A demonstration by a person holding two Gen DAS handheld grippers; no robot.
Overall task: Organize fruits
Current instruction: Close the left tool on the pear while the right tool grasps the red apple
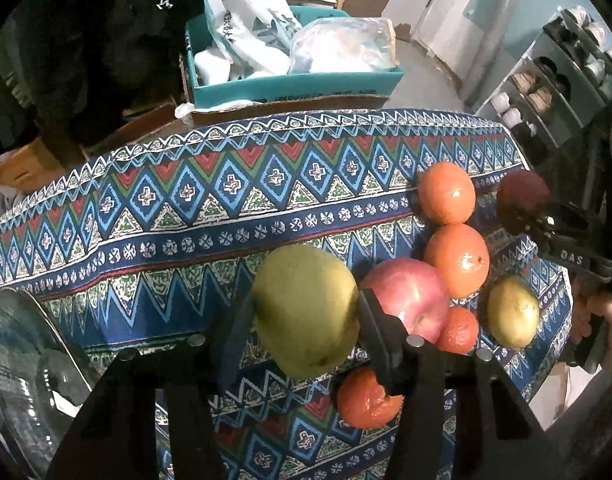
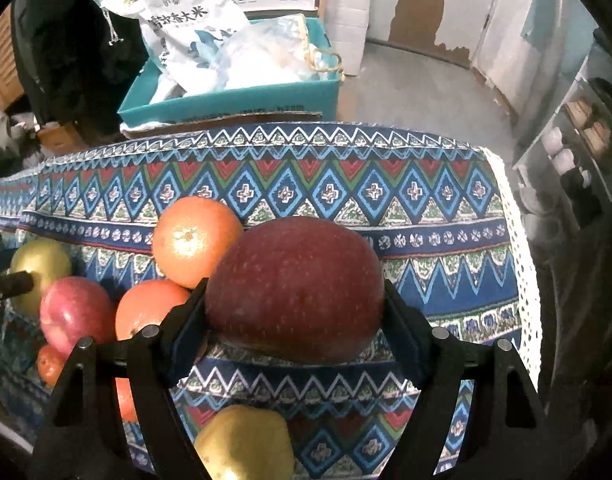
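Observation:
My left gripper (image 1: 306, 312) is shut on a green pear (image 1: 306, 304) and holds it above the patterned tablecloth (image 1: 186, 208). My right gripper (image 2: 296, 320) is shut on a dark red apple (image 2: 296, 288); it also shows in the left wrist view (image 1: 521, 194) at the far right. On the cloth lie a pink apple (image 1: 409, 300), several oranges (image 1: 447, 192) and a second green pear (image 1: 511, 312). In the right wrist view a yellow-green pear (image 2: 246, 444) lies below the gripper, with oranges (image 2: 194, 240) and the pink apple (image 2: 74, 312) to the left.
A glass plate (image 1: 22, 368) sits at the table's left. Behind the table stands a teal box (image 1: 290, 84) with bags in it. A shelf rack (image 1: 553, 92) stands to the right. The table's far edge and right edge are close.

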